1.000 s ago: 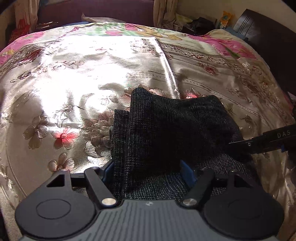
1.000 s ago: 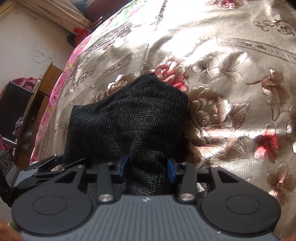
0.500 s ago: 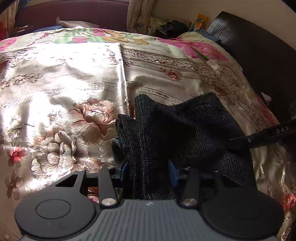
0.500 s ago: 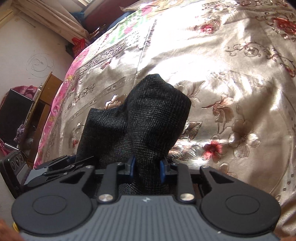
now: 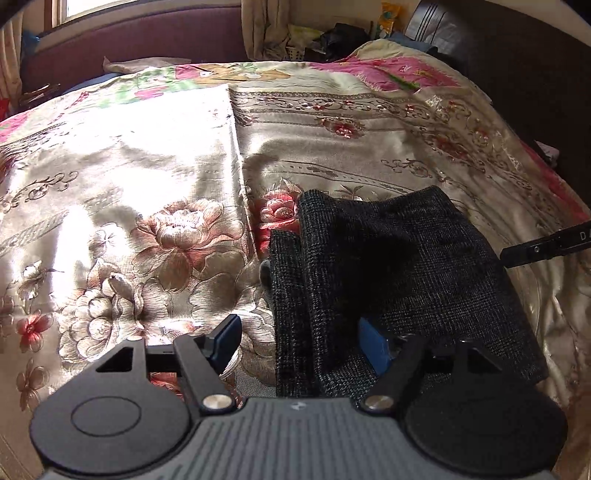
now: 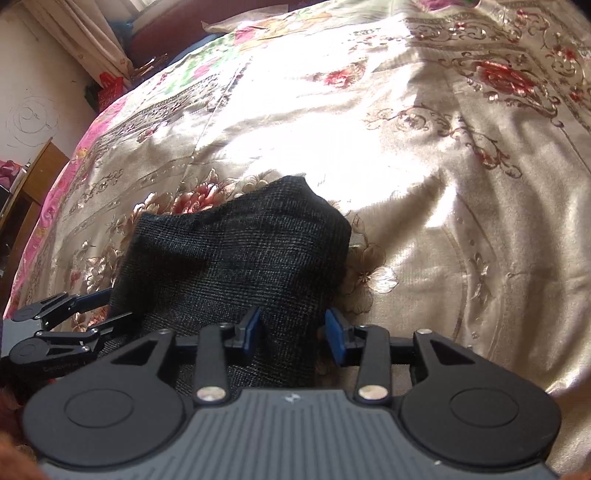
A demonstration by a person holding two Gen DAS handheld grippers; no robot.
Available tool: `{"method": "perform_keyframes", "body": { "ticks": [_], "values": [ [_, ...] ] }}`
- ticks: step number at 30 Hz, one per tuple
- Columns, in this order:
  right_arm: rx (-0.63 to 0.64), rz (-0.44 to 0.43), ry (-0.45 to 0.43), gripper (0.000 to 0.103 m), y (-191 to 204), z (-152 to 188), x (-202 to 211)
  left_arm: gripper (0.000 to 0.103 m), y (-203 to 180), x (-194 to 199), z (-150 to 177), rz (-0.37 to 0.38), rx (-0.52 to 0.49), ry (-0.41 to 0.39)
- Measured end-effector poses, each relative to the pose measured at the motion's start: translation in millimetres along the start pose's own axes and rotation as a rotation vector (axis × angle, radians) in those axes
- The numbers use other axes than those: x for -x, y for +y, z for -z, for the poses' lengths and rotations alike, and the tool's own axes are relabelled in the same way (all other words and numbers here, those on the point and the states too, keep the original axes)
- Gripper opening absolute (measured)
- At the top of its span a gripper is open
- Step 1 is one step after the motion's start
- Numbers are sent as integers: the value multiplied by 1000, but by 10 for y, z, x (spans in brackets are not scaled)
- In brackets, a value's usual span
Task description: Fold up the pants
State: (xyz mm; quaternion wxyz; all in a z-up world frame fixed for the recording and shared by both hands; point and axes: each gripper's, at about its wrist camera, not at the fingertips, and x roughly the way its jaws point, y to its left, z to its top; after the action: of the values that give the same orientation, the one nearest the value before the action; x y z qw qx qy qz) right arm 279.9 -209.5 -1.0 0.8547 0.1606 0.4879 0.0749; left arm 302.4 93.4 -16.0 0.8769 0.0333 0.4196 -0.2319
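The dark grey checked pants (image 5: 388,280) lie folded into a small bundle on the floral bedspread (image 5: 147,184). My left gripper (image 5: 301,341) is open, its blue pads wide apart; the bundle's near edge lies between them. The pants also show in the right wrist view (image 6: 236,258). My right gripper (image 6: 293,330) is open, its pads a little apart on either side of the bundle's near corner, not pinching it. The left gripper shows at the left edge of the right wrist view (image 6: 62,325), and the right one at the right edge of the left wrist view (image 5: 546,247).
A purple headboard (image 5: 147,40) and a curtain (image 5: 266,29) stand behind the bed. A dark wooden bed end (image 5: 524,66) is at the right, with clutter behind it. A wooden cabinet (image 6: 22,192) stands left of the bed. Sunlight glares on the bedspread.
Both grippers have opened and let go of the pants. The bundle has settled flat on the bedspread. The left gripper's jaws now stand much wider apart.
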Motion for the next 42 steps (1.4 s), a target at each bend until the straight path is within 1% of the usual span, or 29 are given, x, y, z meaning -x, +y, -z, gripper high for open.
{"method": "perform_keyframes", "body": {
  "ticks": [2,3,5,6,8,10,11,13,15,17,20,21,23,24,27,29,30,31,33,34,36,37,38,39,42],
  "values": [
    [36,18,-71,40,35,-12,181,84,-2,119,0,-50,14,-42],
    [52,13,-110,40,78,-24,257,84,-10,182,-8,-71,22,-70],
    [81,-20,-152,40,187,-46,315,83,-39,289,-58,-100,37,-134],
    [94,-36,-163,40,246,-58,301,83,-72,312,-101,-107,39,-164],
    [118,-42,-170,40,394,-85,171,83,-175,294,-197,-98,28,-215],
    [136,-41,-179,40,483,-87,-3,83,-307,183,-271,-129,-11,-254],
    [145,-40,-183,40,509,-86,-74,83,-352,110,-290,-149,-25,-260],
    [169,-25,-194,39,517,-58,-216,84,-393,-103,-284,-205,-57,-253],
    [169,5,-191,37,475,-30,-316,84,-350,-307,-221,-257,-70,-210],
    [159,10,-186,34,395,28,-383,85,-248,-404,-122,-244,-42,-199],
    [172,11,-202,30,324,119,-416,87,-198,-412,-67,-227,-5,-215],
    [169,17,-204,29,312,143,-418,87,-209,-387,-68,-227,-3,-223],
    [158,25,-229,29,320,171,-334,86,-256,-285,-59,-252,-16,-259],
    [157,24,-247,33,334,193,-267,86,-283,-215,-40,-264,-22,-279],
    [163,-8,-311,34,365,343,-39,86,-313,36,78,-279,-10,-345],
    [170,-29,-318,34,373,474,40,86,-338,125,196,-299,-17,-360],
    [176,-47,-314,34,373,540,55,86,-373,122,272,-322,-50,-348],
    [194,-65,-298,33,380,611,38,86,-420,76,337,-362,-98,-318],
    [232,-46,-261,33,394,696,-68,87,-493,-41,447,-447,-166,-261],
    [241,-41,-248,33,383,734,-139,87,-500,-59,472,-459,-158,-244],
    [224,-60,-242,32,332,752,-200,86,-493,6,456,-464,-80,-234],
    [194,-68,-244,32,302,751,-166,86,-502,71,434,-471,-43,-238],
    [177,-77,-251,35,295,754,-109,86,-528,147,426,-481,-17,-244],
    [167,-92,-262,35,296,778,-20,86,-570,229,430,-486,-2,-248],
    [185,-117,-293,35,356,979,294,87,-774,489,523,-504,-2,-267]
  ]
}}
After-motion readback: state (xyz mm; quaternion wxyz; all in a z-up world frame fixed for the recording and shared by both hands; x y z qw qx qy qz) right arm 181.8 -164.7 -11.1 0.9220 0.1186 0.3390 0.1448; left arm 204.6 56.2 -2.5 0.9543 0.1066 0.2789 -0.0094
